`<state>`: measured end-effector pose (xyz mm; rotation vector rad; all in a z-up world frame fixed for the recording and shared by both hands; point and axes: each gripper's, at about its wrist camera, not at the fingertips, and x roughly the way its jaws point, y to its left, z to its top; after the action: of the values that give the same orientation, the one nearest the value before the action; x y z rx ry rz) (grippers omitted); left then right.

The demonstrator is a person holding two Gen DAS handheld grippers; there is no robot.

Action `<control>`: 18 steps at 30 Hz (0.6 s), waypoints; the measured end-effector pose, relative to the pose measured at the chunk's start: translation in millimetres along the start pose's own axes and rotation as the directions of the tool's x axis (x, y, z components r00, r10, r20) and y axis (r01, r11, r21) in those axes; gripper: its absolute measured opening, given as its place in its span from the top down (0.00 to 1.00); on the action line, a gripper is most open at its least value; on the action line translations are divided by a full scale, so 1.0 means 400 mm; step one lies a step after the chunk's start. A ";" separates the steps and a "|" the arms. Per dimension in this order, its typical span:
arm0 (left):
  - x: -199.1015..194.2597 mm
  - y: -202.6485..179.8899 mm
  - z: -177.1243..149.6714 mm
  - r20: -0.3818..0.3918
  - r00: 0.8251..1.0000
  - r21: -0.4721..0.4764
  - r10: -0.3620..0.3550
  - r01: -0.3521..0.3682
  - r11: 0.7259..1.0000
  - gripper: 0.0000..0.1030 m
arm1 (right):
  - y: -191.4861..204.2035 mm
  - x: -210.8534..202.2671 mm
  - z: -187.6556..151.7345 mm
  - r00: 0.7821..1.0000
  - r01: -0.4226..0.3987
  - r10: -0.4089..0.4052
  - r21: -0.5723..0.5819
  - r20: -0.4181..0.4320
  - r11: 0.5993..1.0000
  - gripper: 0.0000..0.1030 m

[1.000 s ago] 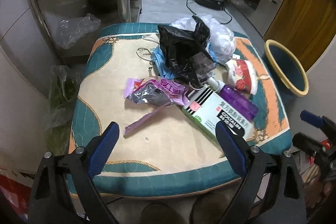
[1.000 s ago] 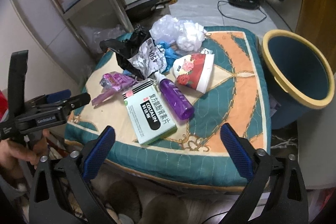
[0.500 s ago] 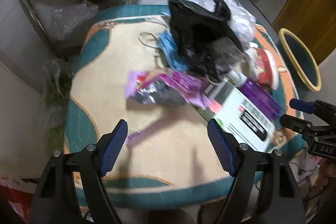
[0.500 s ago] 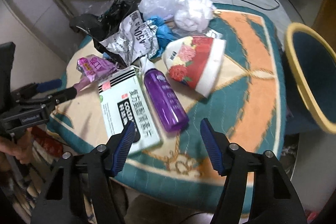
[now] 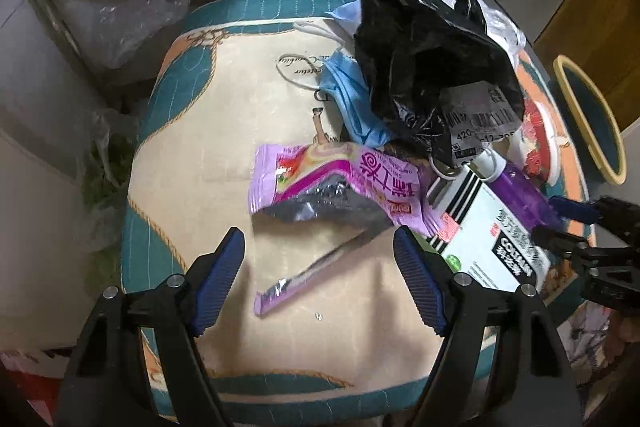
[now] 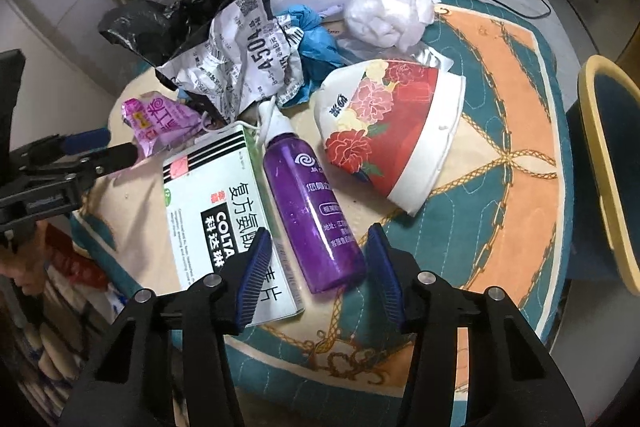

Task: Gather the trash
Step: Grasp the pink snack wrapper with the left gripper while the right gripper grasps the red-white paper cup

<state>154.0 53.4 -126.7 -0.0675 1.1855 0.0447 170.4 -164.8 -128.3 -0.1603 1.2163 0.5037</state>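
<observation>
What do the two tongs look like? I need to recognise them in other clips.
The left tongs and right tongs match: matte black angular plastic arms with silver rivets, ending in dark blue ribbed pads. White lettering marks a black bar, too small to read. No cables or sleeves show.

Purple bottle (image 6: 312, 211), red floral paper bowl (image 6: 388, 131)

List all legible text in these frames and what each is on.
"COLTA", cut off by the finger: white medicine box.
"A504": crumpled shipping label.
"420-": the same label, left wrist view.
Chinese print on the box, purple bottle, pink wrapper and floral paper bowl: not transcribed; fine print too small.
</observation>
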 end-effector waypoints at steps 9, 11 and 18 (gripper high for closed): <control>0.018 -0.015 -0.010 -0.035 0.999 0.033 -0.042 0.043 0.999 0.80 | 0.007 -0.040 0.021 0.997 -0.003 0.002 0.007 0.076 1.000 0.49; 0.015 -0.009 -0.011 -0.031 0.998 0.032 -0.061 0.062 0.998 0.94 | -0.003 -0.047 0.033 0.996 0.002 -0.004 0.028 0.093 1.000 0.49; -0.006 0.027 -0.003 0.001 0.997 -0.022 -0.081 0.081 0.996 1.00 | -0.096 -0.035 0.085 0.993 0.000 -0.018 0.154 0.119 0.988 0.46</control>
<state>151.4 64.0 -125.3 -0.1349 1.1815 -0.0137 213.4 -189.6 -109.2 -0.0041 1.1307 0.4043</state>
